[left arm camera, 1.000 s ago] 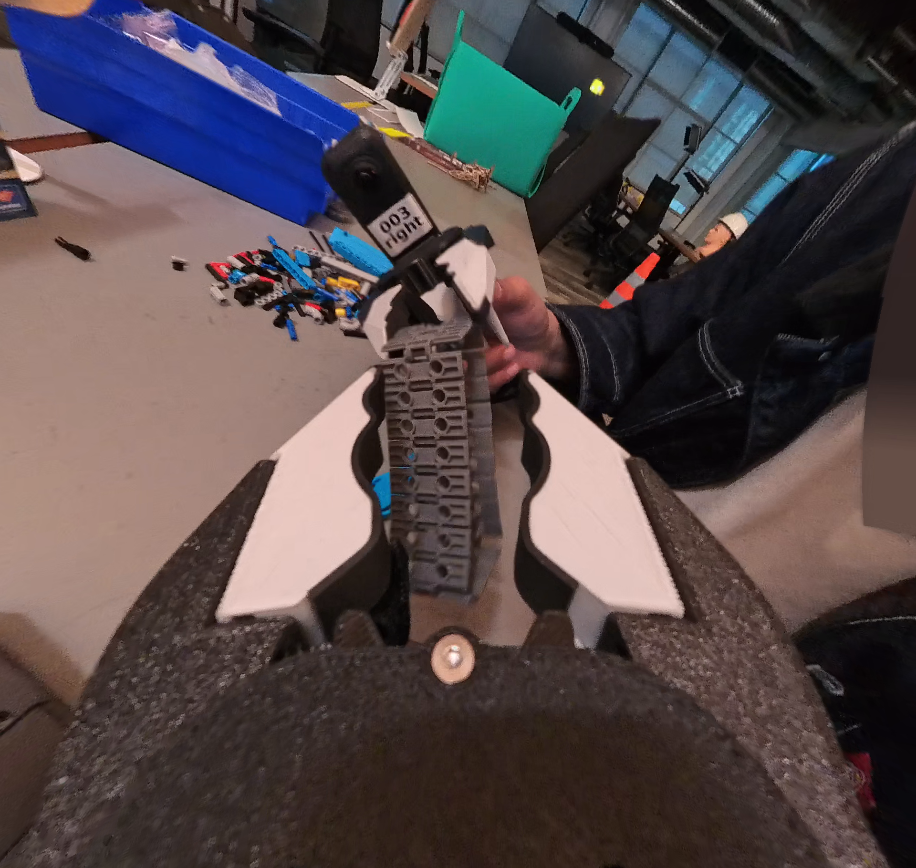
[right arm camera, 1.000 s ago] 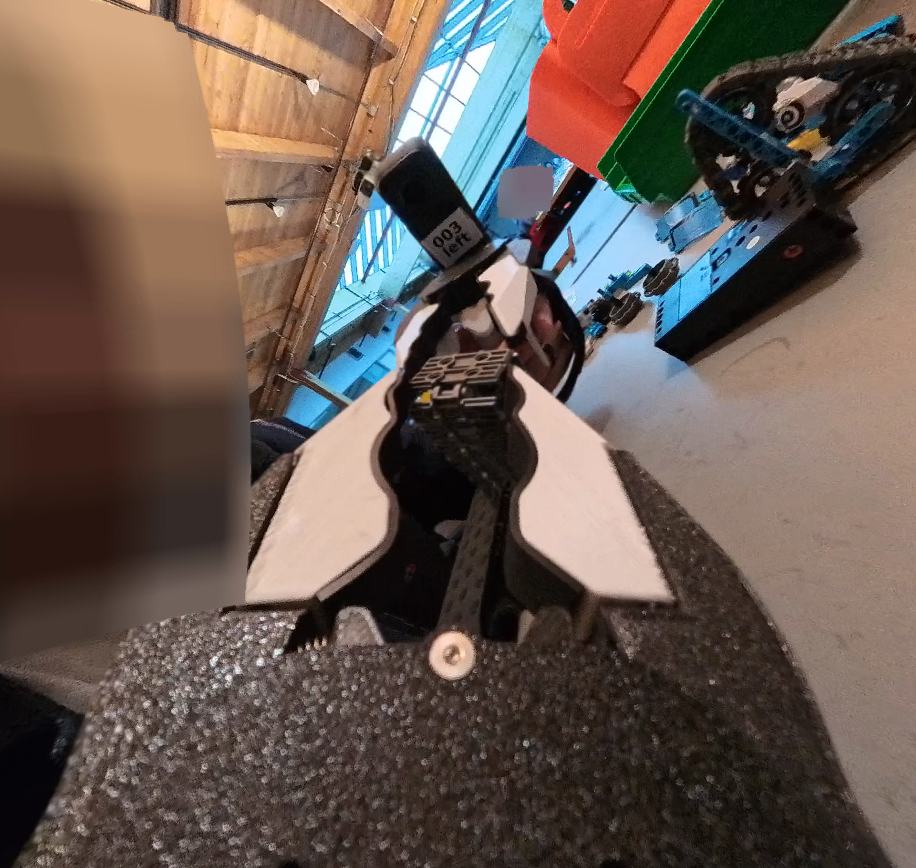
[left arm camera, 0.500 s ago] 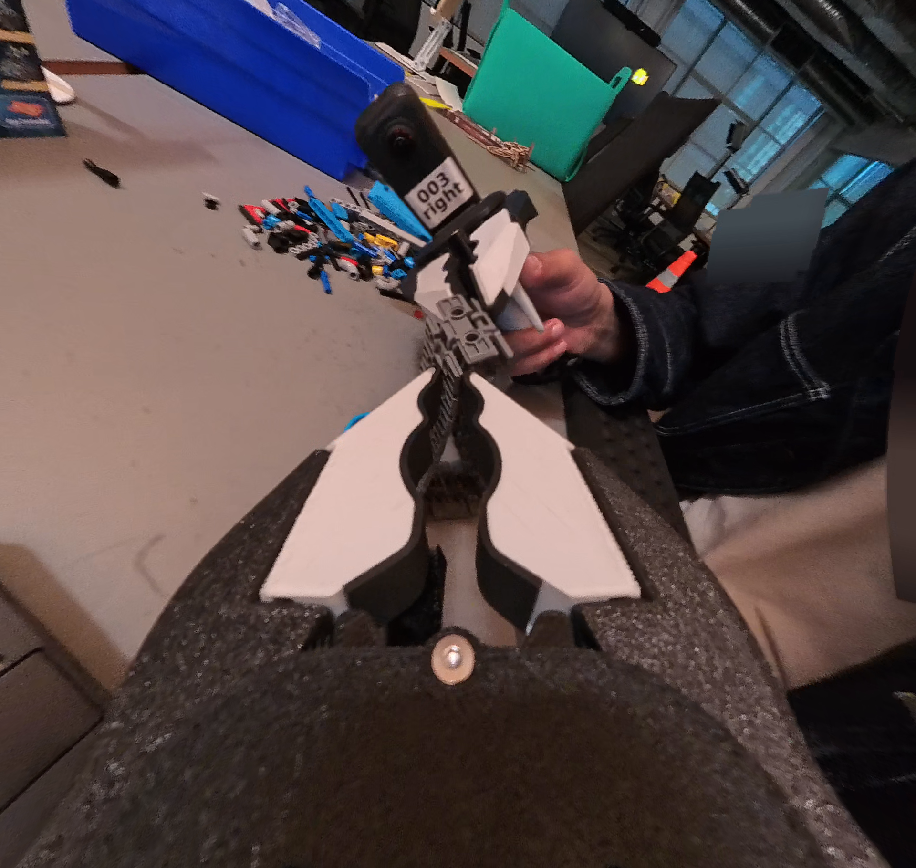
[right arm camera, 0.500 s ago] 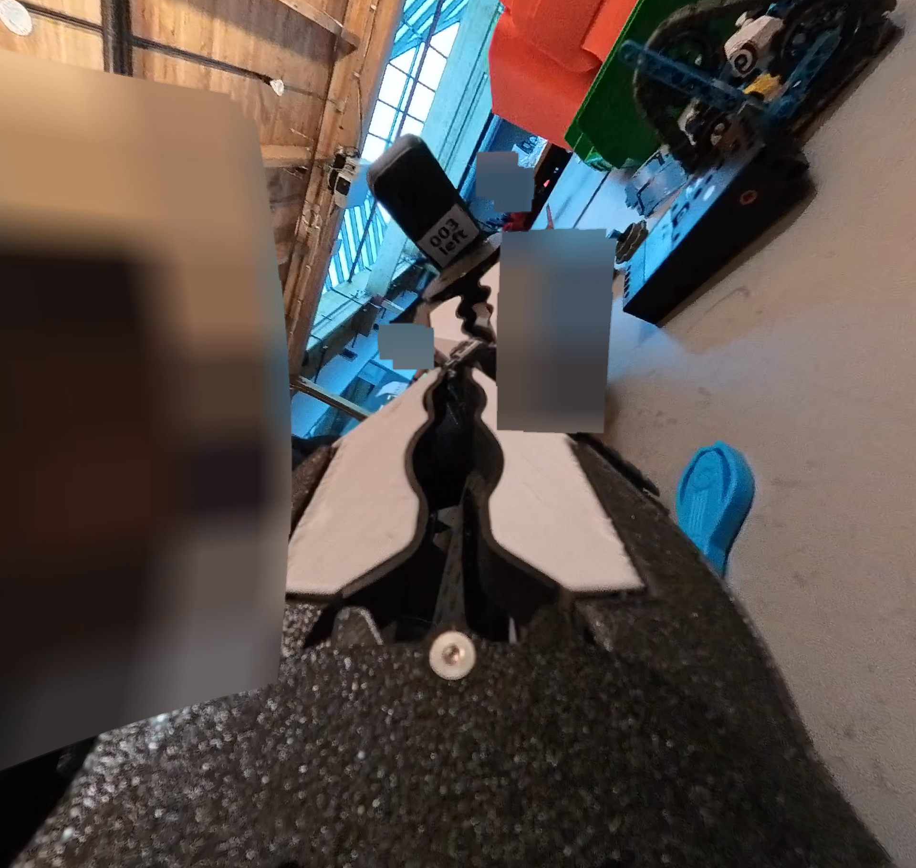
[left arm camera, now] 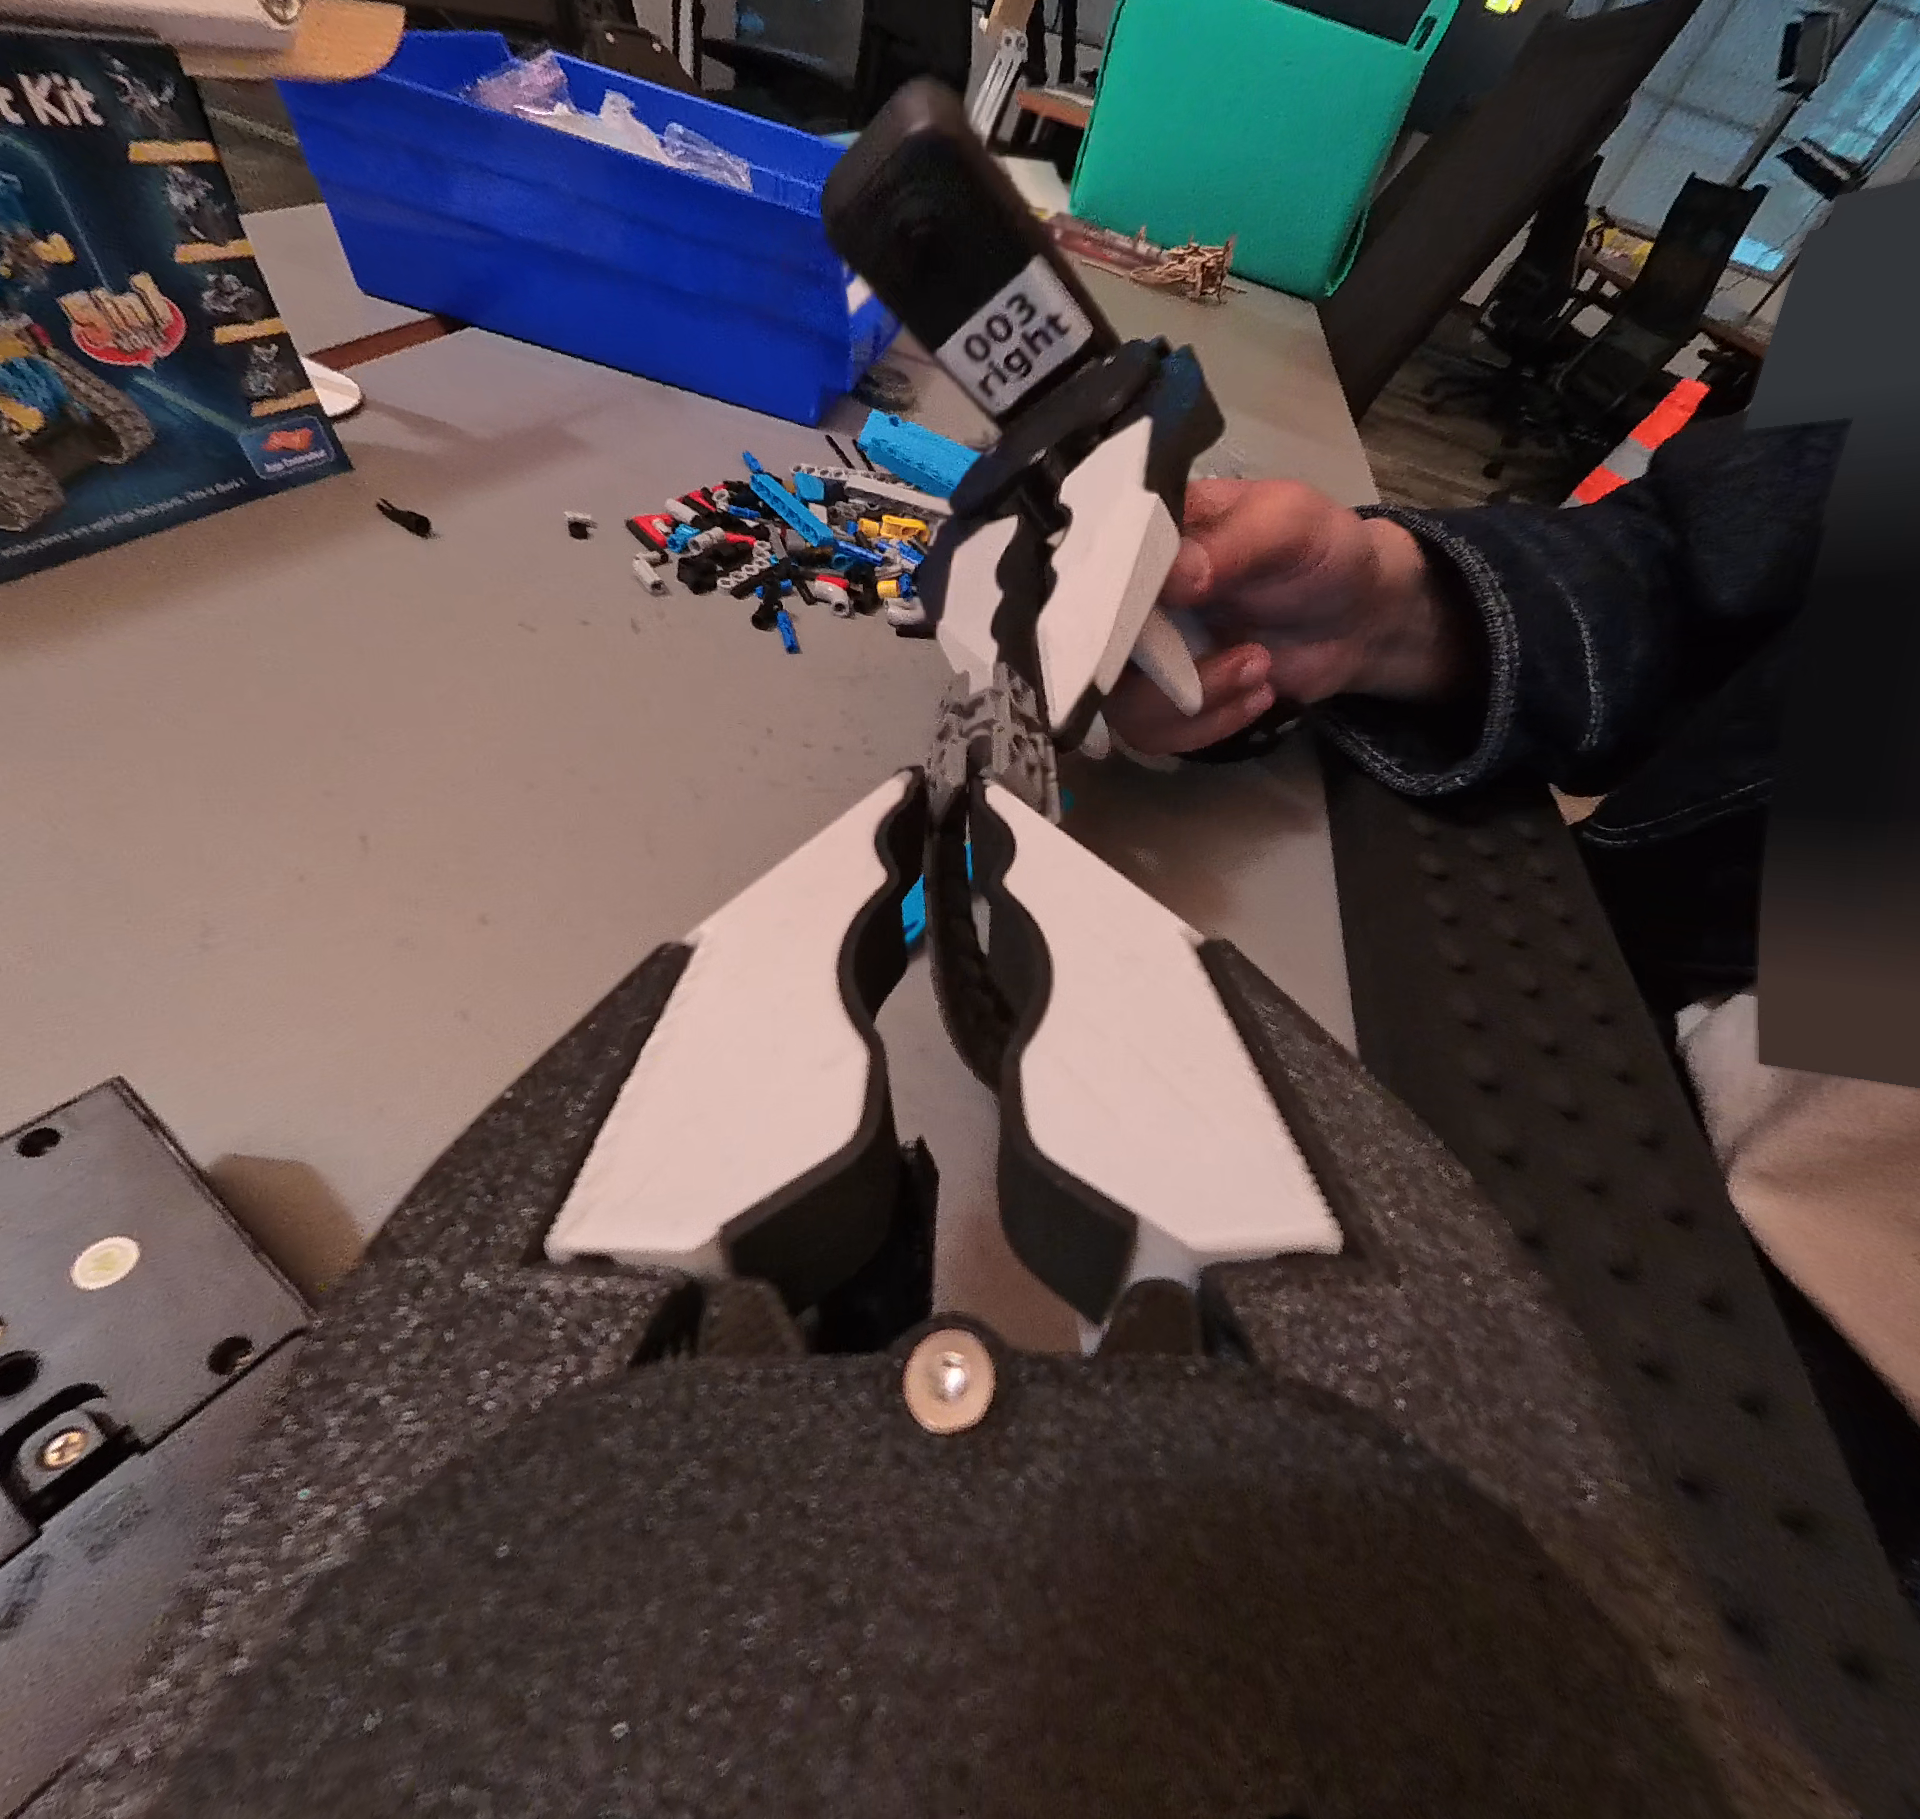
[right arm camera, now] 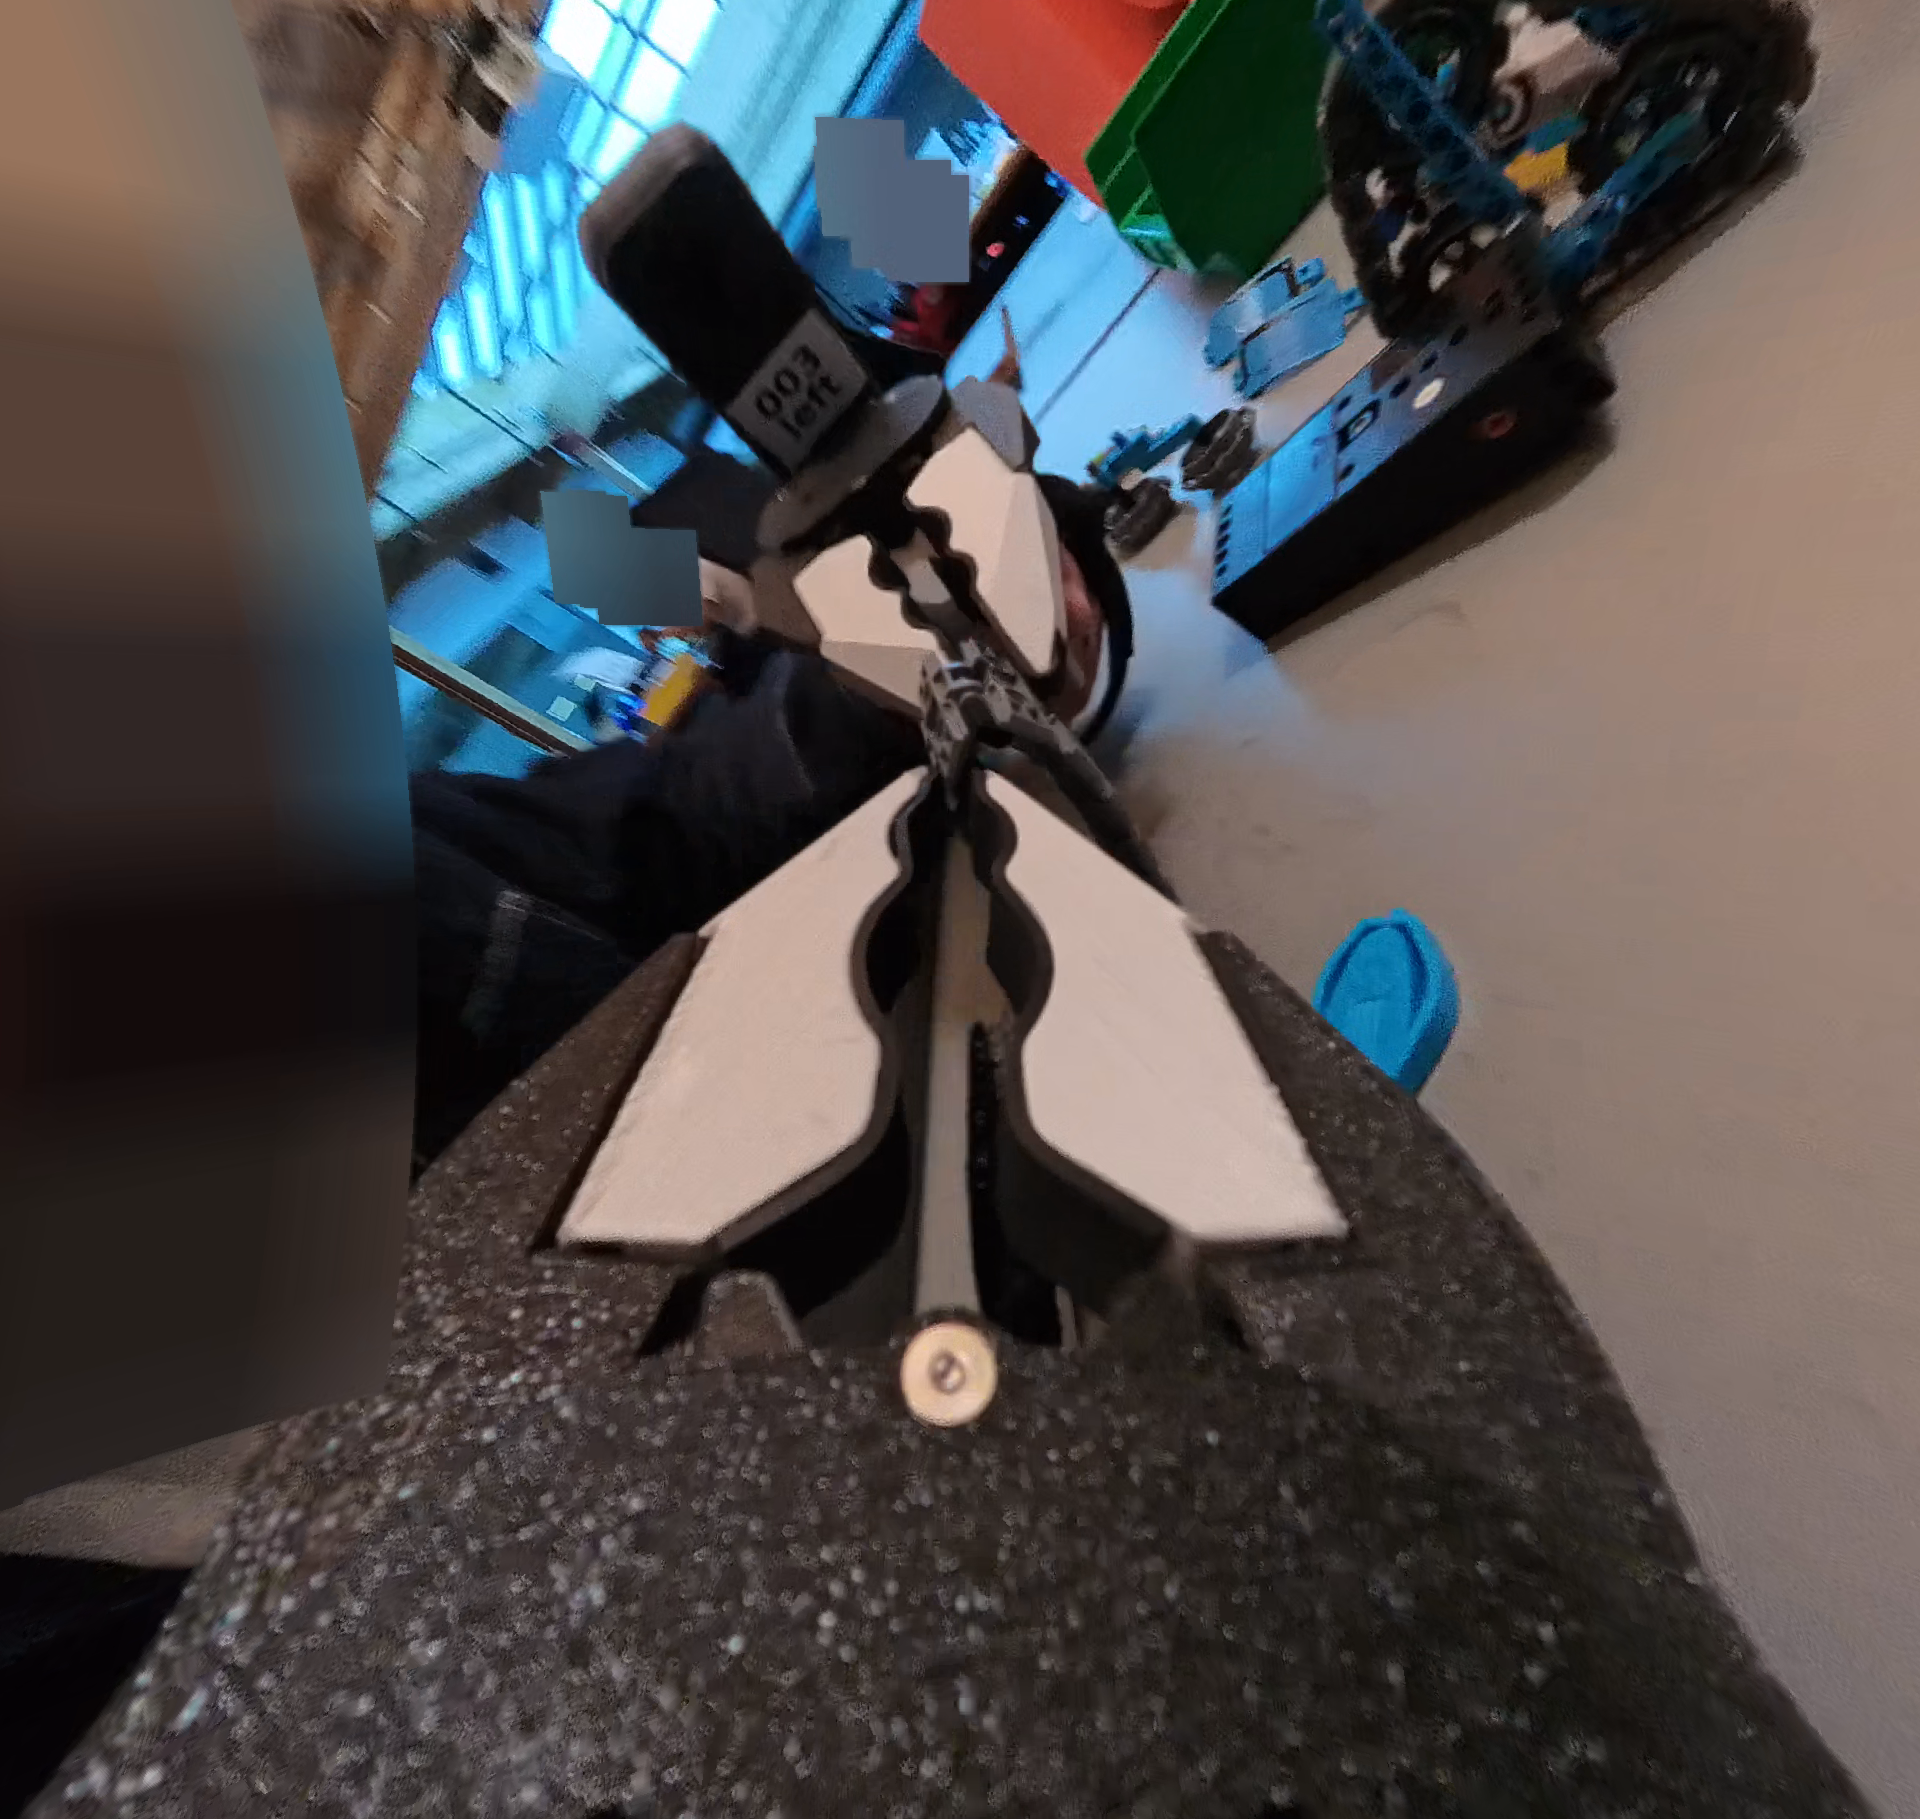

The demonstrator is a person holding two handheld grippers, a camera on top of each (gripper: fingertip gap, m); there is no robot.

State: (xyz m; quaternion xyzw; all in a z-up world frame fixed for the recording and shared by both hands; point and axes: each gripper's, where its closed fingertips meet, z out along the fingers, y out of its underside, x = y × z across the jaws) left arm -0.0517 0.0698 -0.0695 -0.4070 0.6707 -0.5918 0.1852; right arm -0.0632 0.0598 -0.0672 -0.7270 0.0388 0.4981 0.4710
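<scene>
Between my two grippers, frame centre of the left wrist view, my left gripper (left arm camera: 951, 798) is pinching a gray track strip (left arm camera: 982, 730) running lengthwise away from me; my right gripper (left arm camera: 1023, 678) is clamping its far end. Upper left, a blue bin (left arm camera: 582, 242) is holding clear bags. Centre of the right wrist view, my right gripper (right arm camera: 951, 793) is squeezing the strip (right arm camera: 961, 704), the left gripper (right arm camera: 940, 606) facing it.

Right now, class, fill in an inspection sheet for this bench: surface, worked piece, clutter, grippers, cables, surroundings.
Surface: grey table, mostly bare near the grippers.
Worked piece: grey track strip, pinched at both ends, off the table.
Clutter: pile of small building parts; printed kit box; blue bin; tracked model; small blue part.
Grippers: left gripper and right gripper each have fingers closed on the strip.
Cables: nothing seen.
Surroundings: green crate, windows, chairs.
</scene>
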